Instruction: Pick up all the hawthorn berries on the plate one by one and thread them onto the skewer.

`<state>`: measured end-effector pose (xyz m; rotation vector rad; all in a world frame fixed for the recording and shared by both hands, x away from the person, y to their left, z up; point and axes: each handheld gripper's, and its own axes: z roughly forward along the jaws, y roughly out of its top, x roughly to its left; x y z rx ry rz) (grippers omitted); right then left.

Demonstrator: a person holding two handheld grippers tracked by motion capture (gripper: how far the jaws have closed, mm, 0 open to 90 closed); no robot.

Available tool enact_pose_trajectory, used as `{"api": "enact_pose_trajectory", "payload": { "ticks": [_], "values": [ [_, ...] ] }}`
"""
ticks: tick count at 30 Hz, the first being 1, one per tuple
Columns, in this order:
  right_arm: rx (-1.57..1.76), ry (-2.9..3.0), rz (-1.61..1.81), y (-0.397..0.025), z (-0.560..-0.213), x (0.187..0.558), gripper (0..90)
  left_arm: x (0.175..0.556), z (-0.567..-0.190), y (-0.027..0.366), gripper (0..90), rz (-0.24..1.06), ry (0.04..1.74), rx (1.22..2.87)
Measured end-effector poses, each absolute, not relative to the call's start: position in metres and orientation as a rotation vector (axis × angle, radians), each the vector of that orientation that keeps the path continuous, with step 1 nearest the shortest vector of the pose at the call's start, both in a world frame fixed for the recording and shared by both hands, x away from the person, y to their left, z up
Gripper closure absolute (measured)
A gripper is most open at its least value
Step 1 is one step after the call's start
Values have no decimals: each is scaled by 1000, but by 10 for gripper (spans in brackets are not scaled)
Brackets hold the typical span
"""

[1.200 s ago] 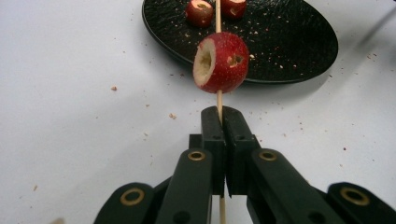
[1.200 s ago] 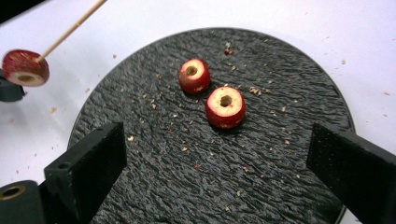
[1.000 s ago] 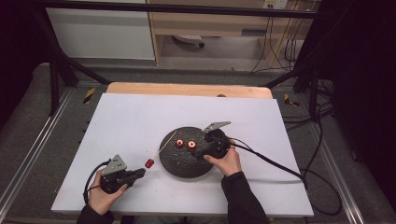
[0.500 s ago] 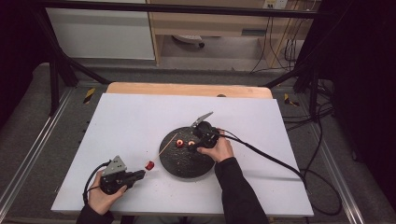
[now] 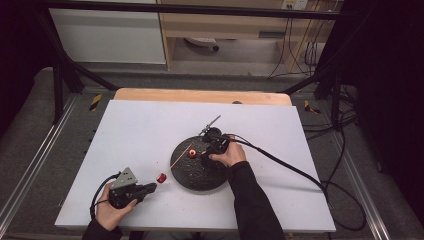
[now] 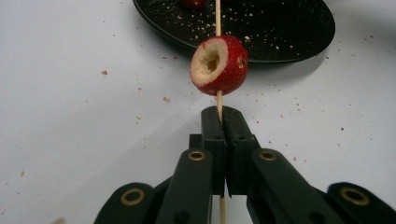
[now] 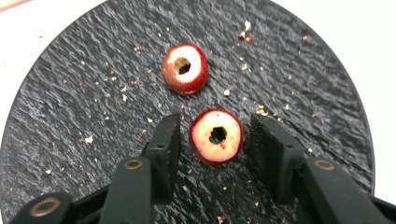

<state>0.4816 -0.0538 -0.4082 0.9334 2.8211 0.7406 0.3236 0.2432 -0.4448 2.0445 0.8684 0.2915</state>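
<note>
Jaws astride cored fruit (image 7: 216, 136) on black plate (image 7: 84, 84)

Both tongs (image 6: 219, 140) (image 7: 212, 154) are black, ribbed at the pads, with brass-ringed pivot holes. Left carries a grey three-cornered plate (image 5: 126, 177); black cables (image 5: 285, 167) trail. Sleeves (image 5: 250, 200) dark.

White table top (image 5: 140, 130) is sitting on a wooden board (image 5: 200, 95) that is showing along the 12 o'clock edge. Grey carpet floor (image 5: 30, 125) is surrounding it. Black frame struts (image 5: 60, 75) are standing at 10 and 2 o'clock. A white cabinet (image 5: 110, 35) is standing at 11 o'clock, a wooden shelf unit (image 5: 225, 25) at 12. Black cables (image 5: 345, 150) are trailing across the floor at 3 o'clock. Corners are lying in darkness.
</note>
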Motion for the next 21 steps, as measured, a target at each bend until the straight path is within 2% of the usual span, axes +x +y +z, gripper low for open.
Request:
{"api": "enact_pose_trajectory", "payload": {
  "ticks": [5, 21],
  "values": [
    [949, 2838, 727, -53, -410, 484, 591, 324, -445, 243, 882, 290, 866, 2048],
    [998, 2845, 749, -53, -410, 484, 609, 324, -445, 242, 882, 295, 870, 2048]
  ]
}}
